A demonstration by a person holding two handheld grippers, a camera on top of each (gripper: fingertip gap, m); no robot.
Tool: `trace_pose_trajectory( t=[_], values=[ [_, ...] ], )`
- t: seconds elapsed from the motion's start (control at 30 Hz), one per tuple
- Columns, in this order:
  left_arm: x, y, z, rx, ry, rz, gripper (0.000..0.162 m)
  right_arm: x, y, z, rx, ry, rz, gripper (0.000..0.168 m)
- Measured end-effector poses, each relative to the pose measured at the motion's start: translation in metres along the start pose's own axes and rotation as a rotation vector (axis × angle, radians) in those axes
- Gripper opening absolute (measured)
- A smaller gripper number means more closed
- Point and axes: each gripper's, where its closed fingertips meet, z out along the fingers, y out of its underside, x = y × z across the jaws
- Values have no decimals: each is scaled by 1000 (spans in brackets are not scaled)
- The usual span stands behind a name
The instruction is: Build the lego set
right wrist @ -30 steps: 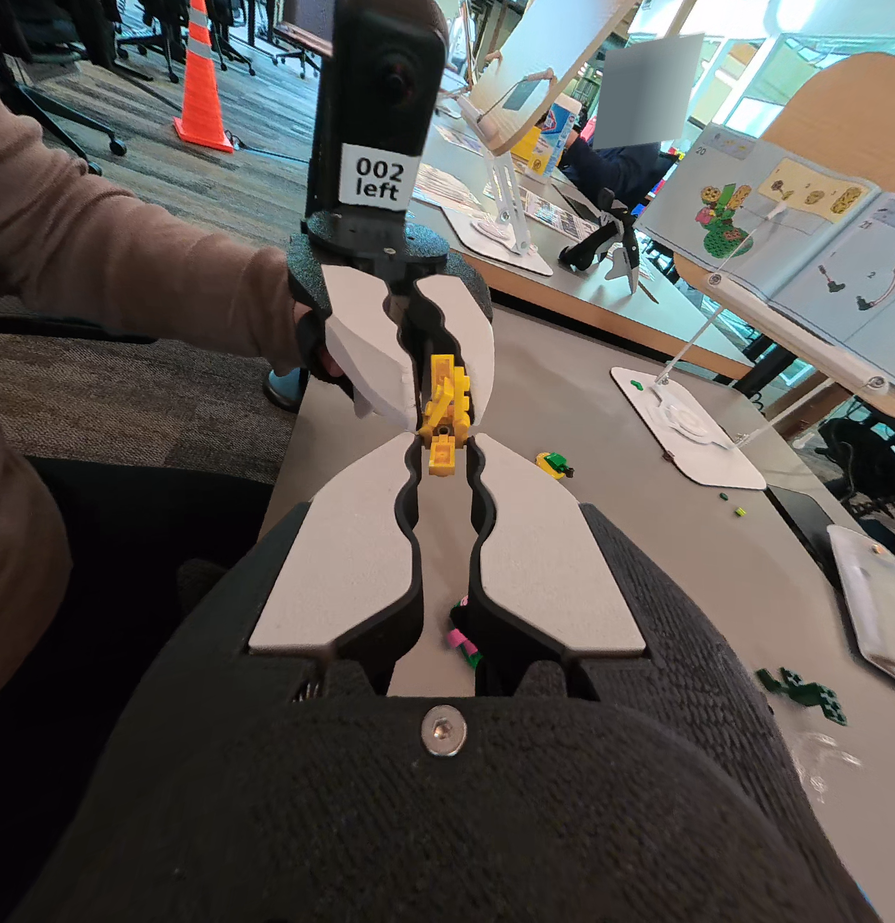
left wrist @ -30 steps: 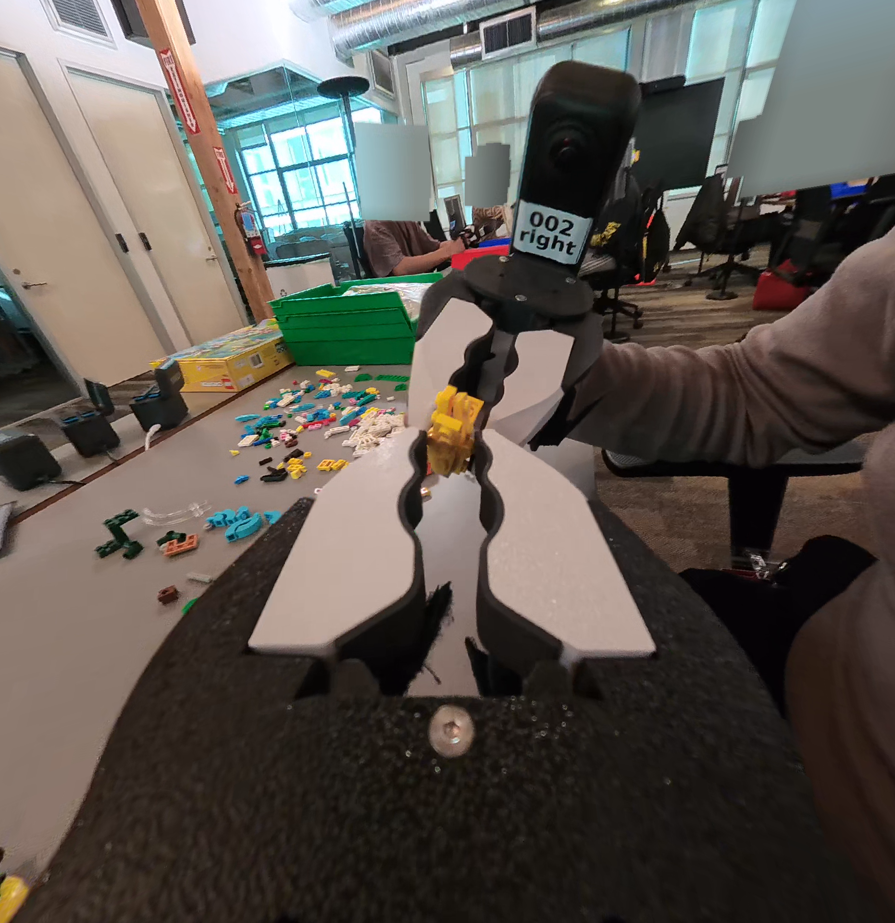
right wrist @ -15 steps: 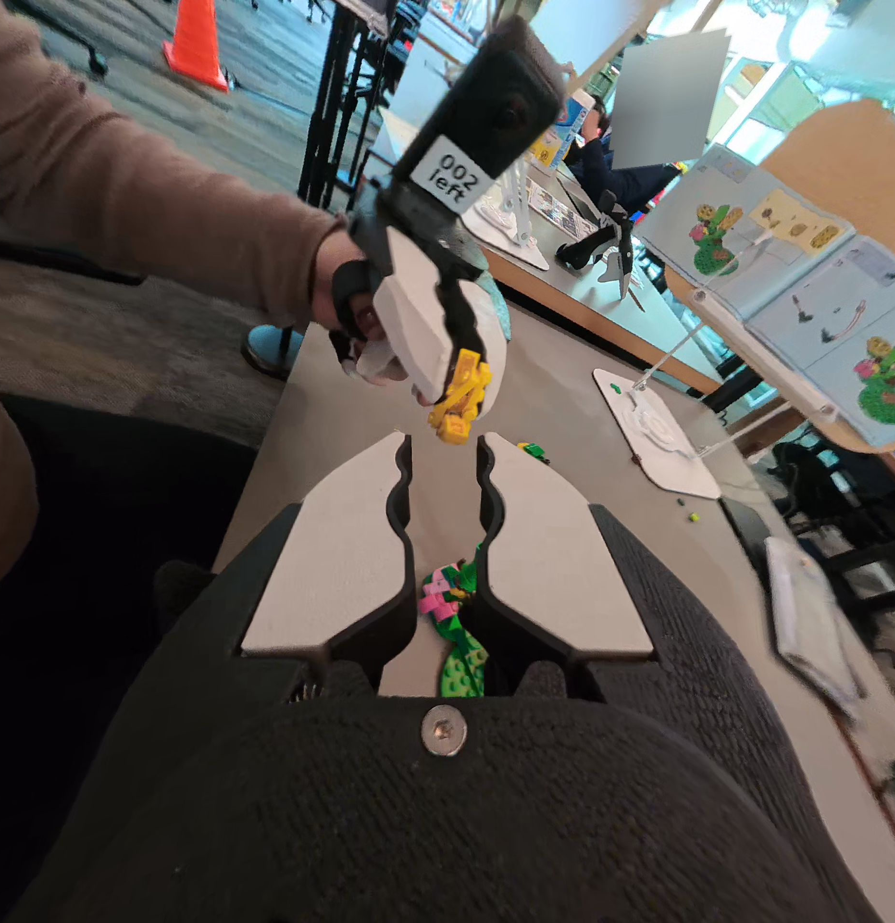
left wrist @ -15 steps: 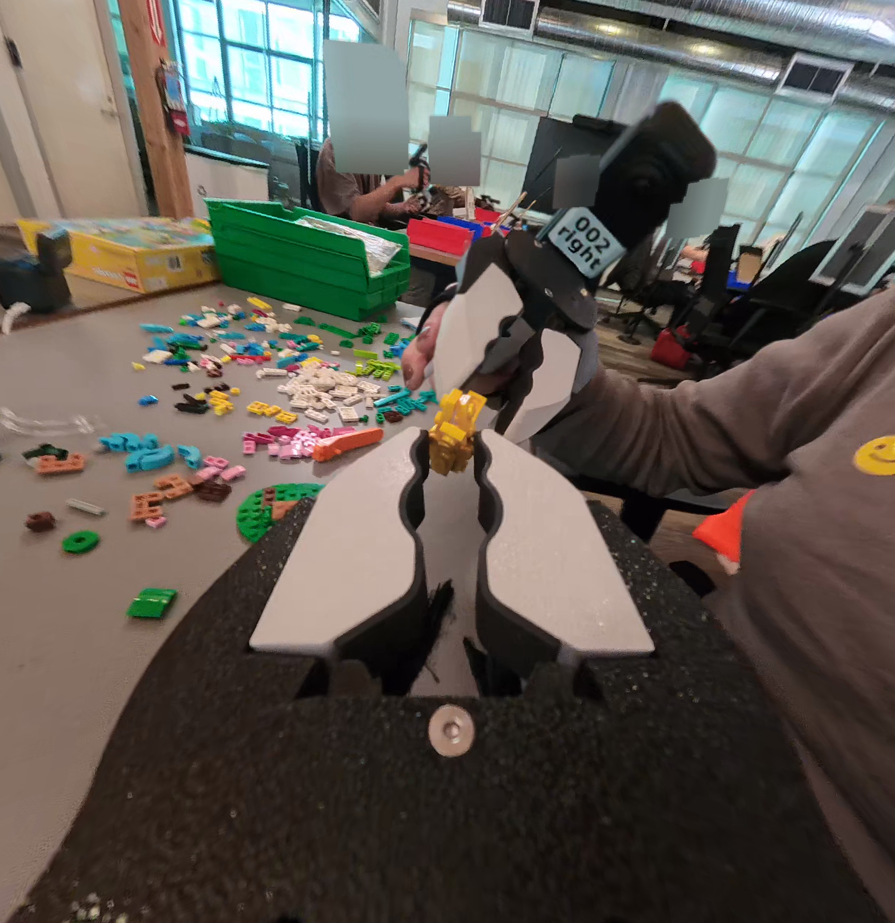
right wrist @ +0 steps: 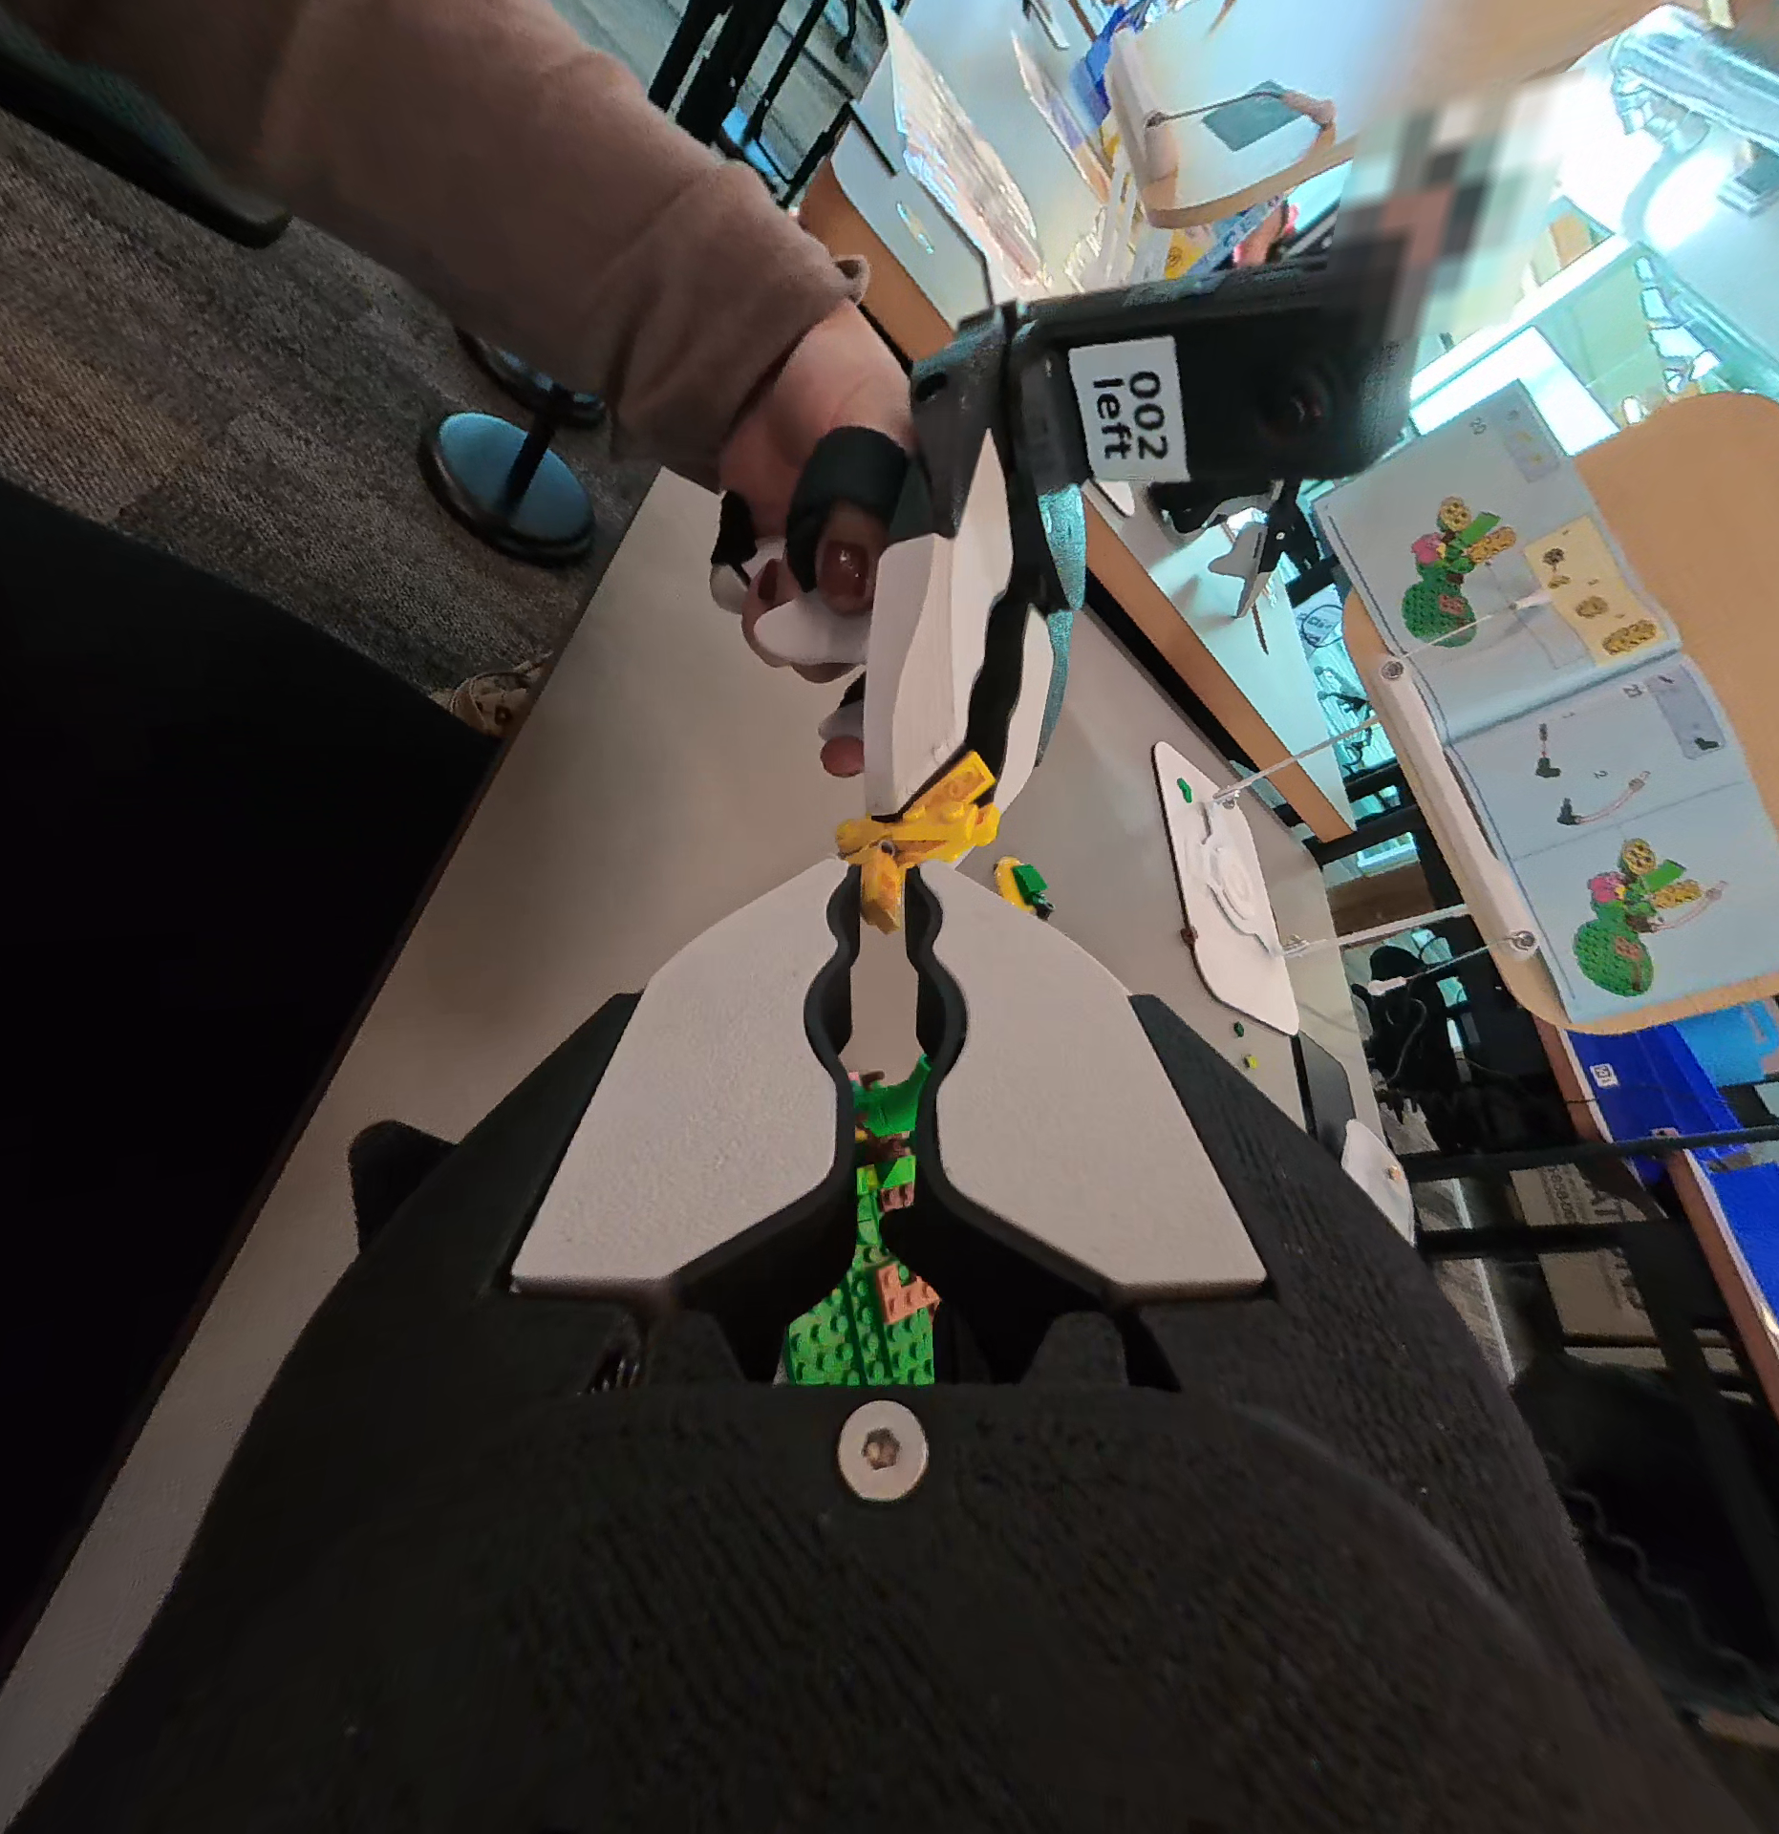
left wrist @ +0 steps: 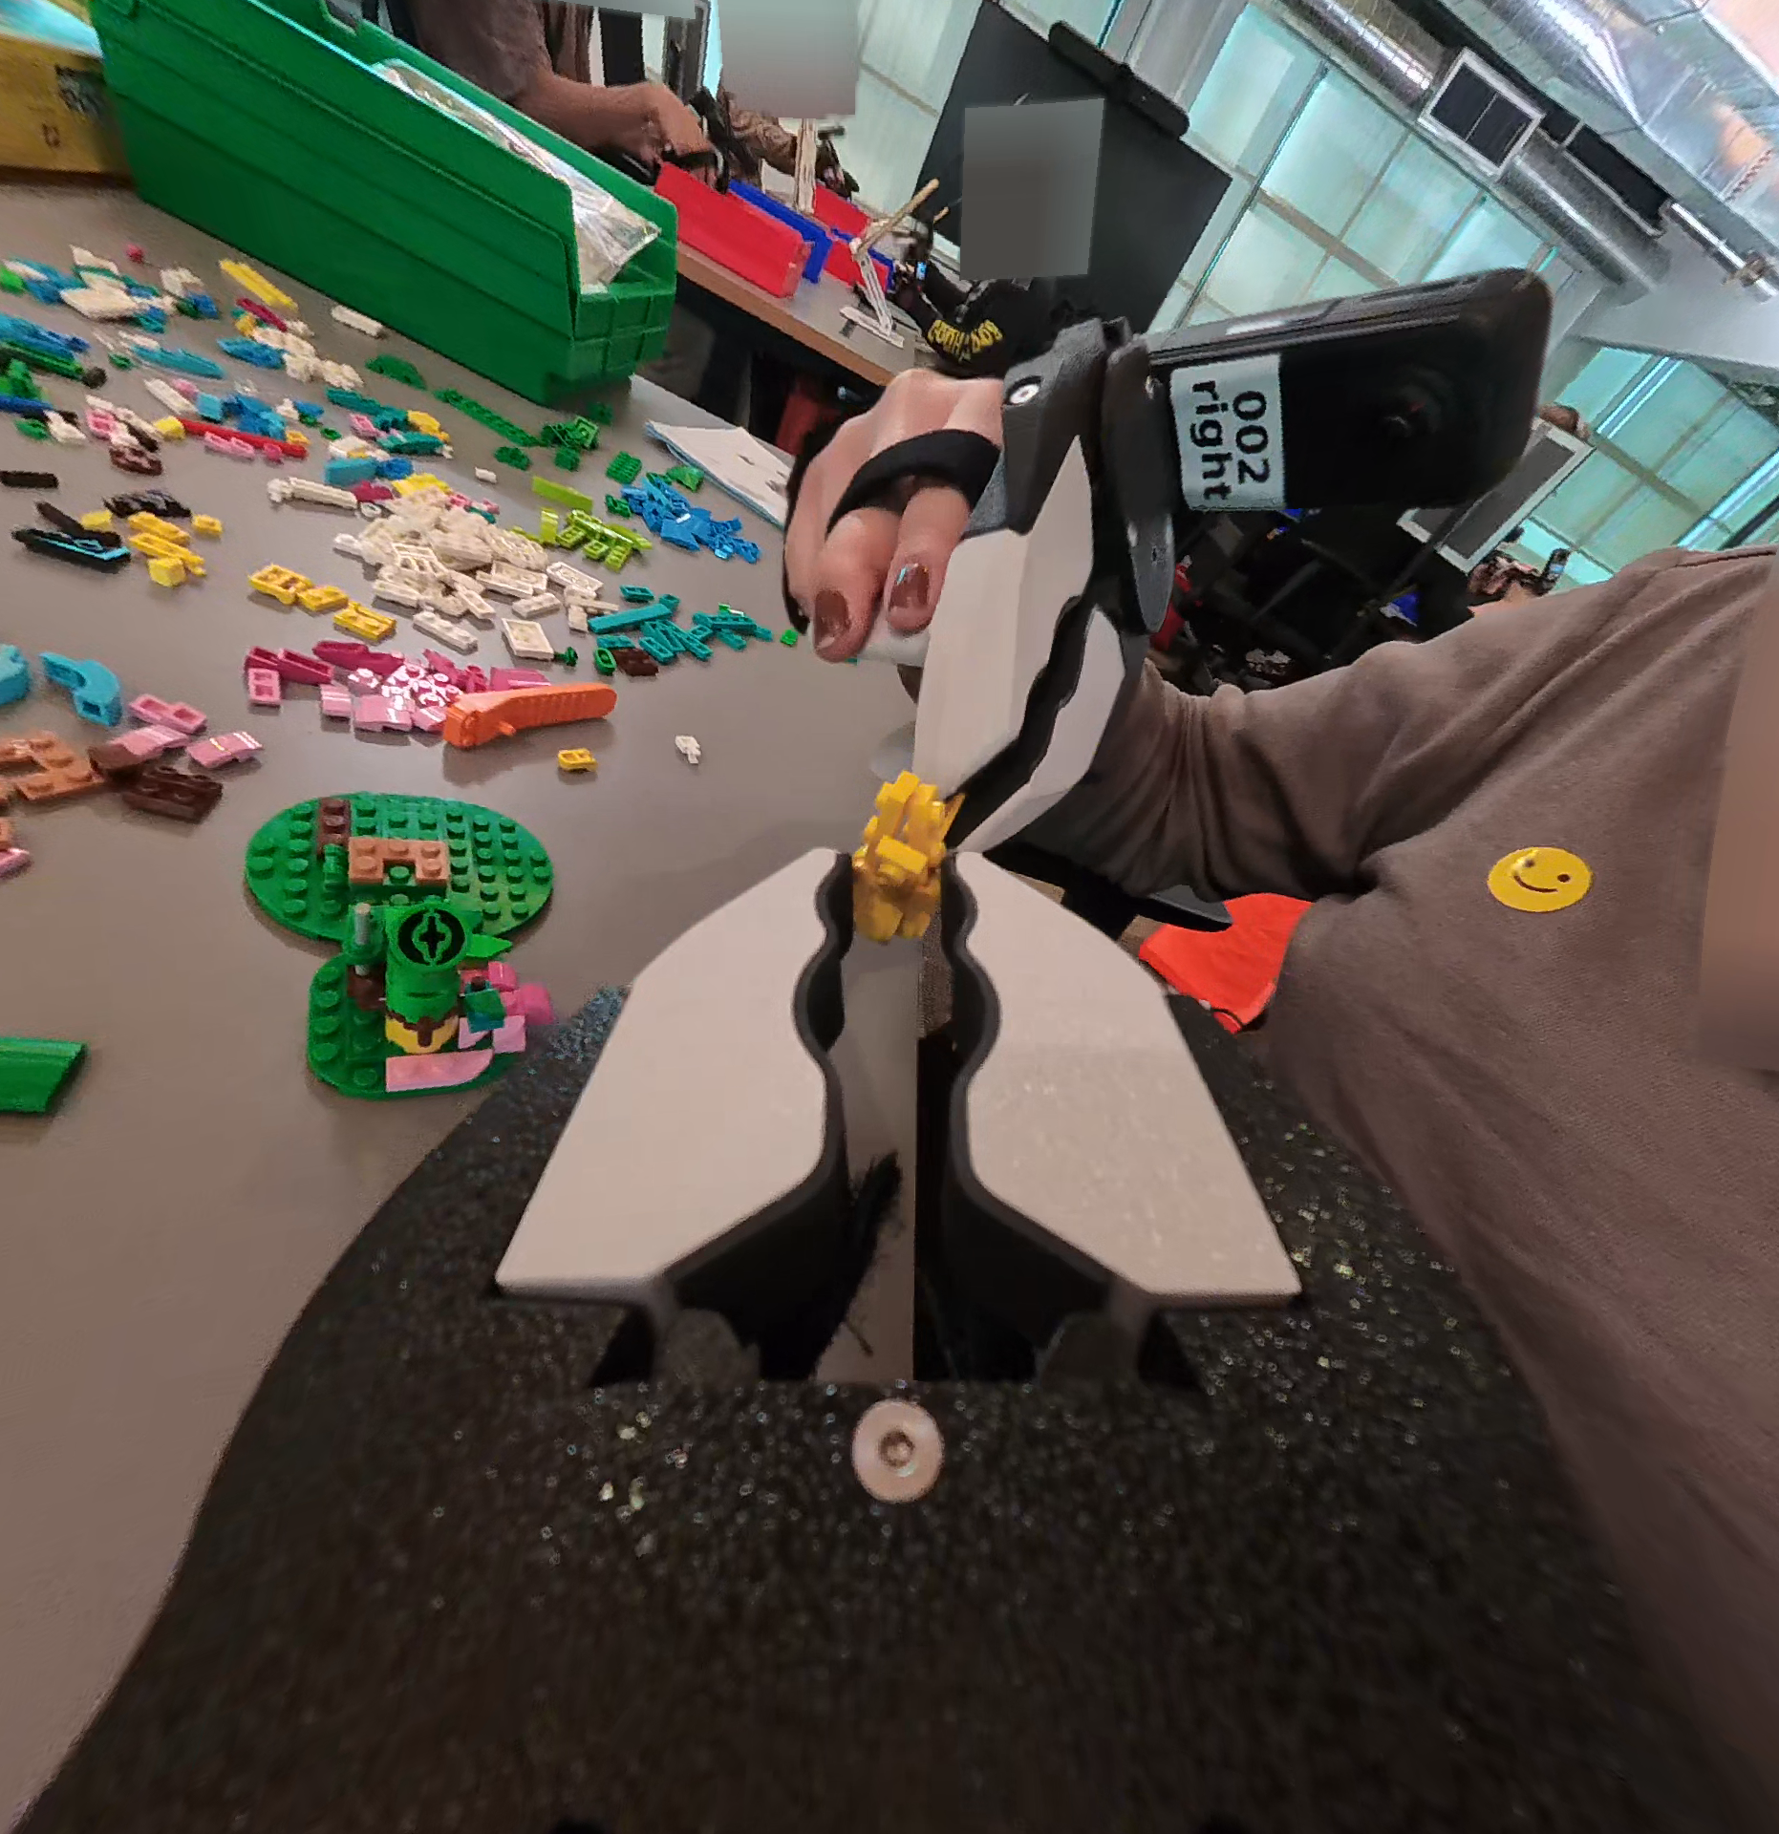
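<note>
Yellow lego piece [left wrist: 900, 873] pinched by left claw [left wrist: 895, 883] and right claw [right wrist: 884, 883], both white-labelled.

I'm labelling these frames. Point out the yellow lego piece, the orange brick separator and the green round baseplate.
yellow lego piece [left wrist: 895, 873], left wrist view, its middle between the tool tips
orange brick separator [left wrist: 528, 711], left wrist view, its handle
green round baseplate [left wrist: 488, 853], left wrist view, bare studs

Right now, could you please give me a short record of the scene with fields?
Left tongs: shut on yellow assembly
Right tongs: shut on the same yellow assembly, from the opposite side
Green build: on grey table, left of the left tongs
Loose bricks: scattered beyond the build
Green bin: far table edge
Instruction booklet: open on stand
</note>
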Motion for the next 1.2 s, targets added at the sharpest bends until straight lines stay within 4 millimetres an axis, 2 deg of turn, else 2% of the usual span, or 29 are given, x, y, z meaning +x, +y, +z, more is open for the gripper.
trace_pose_trajectory(
  t=[0.47,0.63,0.87,1.03,1.2],
  values=[
    [-2,1,3,-20,59,-118,16,-4,5,-2,-63,-8,-74,5],
    [0,-1,2,-7,94,-158,16,-5,8,-2,-95,-16,-94,18],
    [6,4,5,-45,122,-183,16,-7,4,-2,-79,-19,-105,7],
    [8,13,7,-123,117,-160,16,-16,4,-2,-102,-78,-104,4],
    [8,22,10,-267,61,-67,16,-26,8,2,-162,-132,-129,3]
  ],
)
